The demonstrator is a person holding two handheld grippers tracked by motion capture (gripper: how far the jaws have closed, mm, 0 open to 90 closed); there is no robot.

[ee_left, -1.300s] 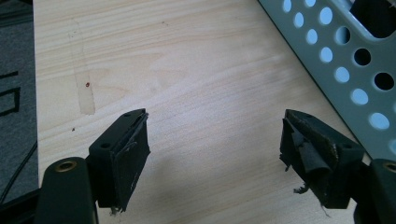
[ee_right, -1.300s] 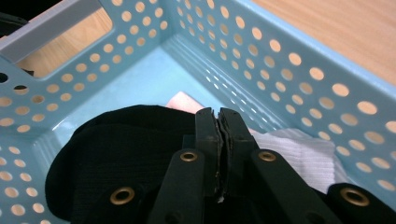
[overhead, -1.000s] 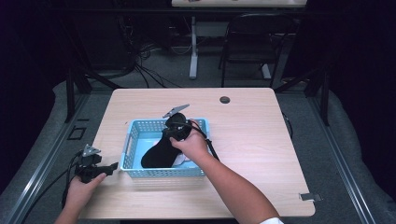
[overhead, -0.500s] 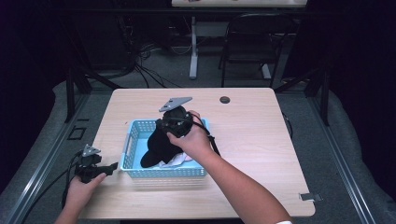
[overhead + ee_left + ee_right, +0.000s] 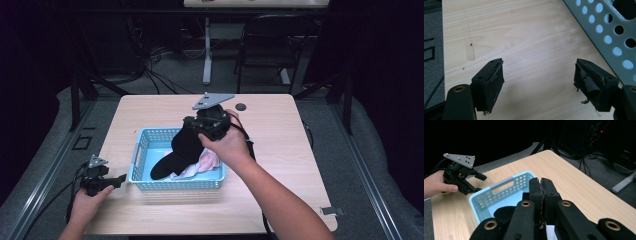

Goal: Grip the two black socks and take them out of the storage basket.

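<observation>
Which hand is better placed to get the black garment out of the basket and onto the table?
Right. The right gripper is shut on the black garment, which hangs partly lifted above the blue basket. The left gripper rests open on the table beside the basket, holding nothing.

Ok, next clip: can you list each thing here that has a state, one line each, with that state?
Right tool: jaws shut on the black sock, held above the basket.
Left tool: jaws open, nothing between them, low over the table beside the basket.
Black sock: hanging from the right tool, lower end in the basket.
Blue basket: upright on the table, holding pink and white cloth.
Pink cloth: lying crumpled in the basket.
</observation>
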